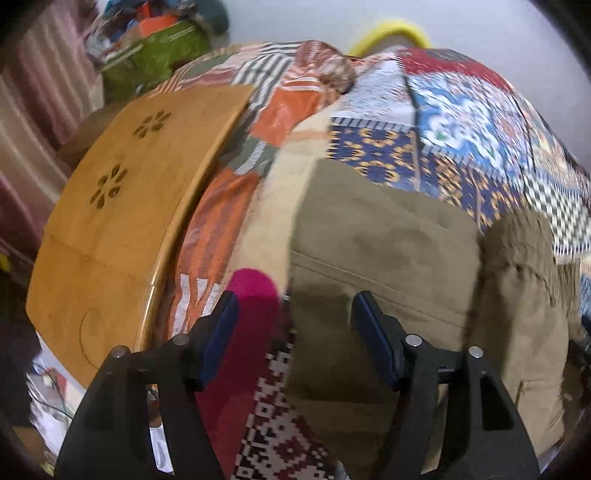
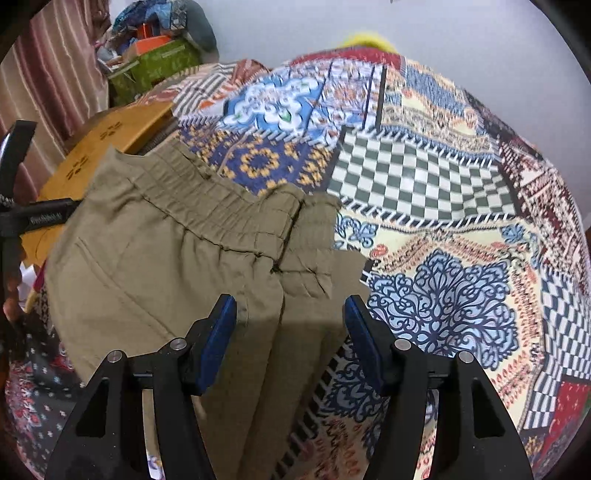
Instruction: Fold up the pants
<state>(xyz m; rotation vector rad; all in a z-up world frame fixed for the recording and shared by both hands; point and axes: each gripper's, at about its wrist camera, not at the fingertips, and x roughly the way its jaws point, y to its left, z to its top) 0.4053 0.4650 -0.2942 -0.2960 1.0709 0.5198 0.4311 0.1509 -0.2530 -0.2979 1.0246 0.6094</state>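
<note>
With both my left tongs (image 1: 291, 310) and right tongs (image 2: 290, 314) gaping empty over the olive-khaki elastic-waisted cotton pants (image 2: 177, 258) on the patchwork quilt-covered bed (image 2: 443, 206), I risk pinching quilt too.

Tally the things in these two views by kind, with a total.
Pants, olive-khaki: 1
Patchwork quilt: 1
Wooden board with flower cut-outs: 1
Hand-held grippers, left and right: 2
Green box in the far clutter: 1
Yellow curved object, mostly hidden behind the quilt: 1
Total: 7
</note>
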